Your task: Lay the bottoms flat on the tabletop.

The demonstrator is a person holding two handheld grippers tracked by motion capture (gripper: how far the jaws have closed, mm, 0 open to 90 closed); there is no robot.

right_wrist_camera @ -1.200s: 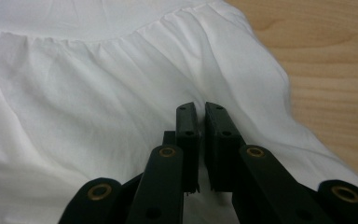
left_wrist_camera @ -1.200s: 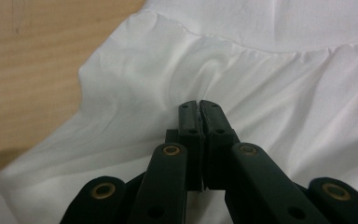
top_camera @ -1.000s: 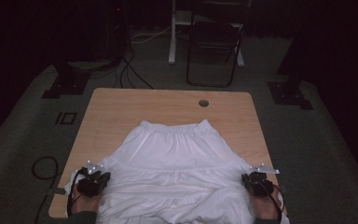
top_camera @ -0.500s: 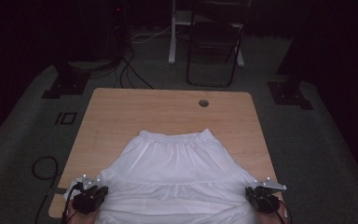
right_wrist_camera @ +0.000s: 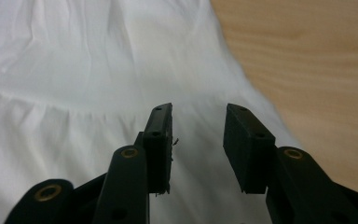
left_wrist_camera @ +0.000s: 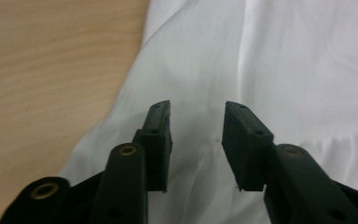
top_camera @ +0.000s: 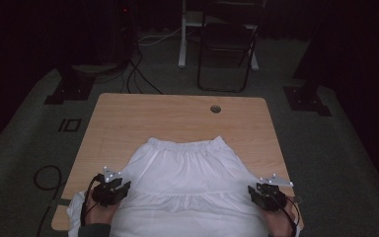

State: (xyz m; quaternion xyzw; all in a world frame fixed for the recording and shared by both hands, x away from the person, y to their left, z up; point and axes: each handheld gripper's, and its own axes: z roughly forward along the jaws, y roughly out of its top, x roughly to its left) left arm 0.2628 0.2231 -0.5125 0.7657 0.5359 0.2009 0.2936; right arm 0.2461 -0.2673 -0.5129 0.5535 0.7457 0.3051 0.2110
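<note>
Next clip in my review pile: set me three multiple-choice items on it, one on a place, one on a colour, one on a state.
1. Where on the table does the garment lie?
A. far half
B. near half, reaching the near edge
C. on the floor

2. What colour is the garment?
A. white
B. red
C. black

3. How do the jaws of the left gripper stand?
A. clamped on cloth
B. apart, cloth lying beneath
C. shut on nothing

Key: 1 B, the far boards lie bare; 2 A, white in all views; 3 B, a gap shows between the pads, like the right gripper.
</note>
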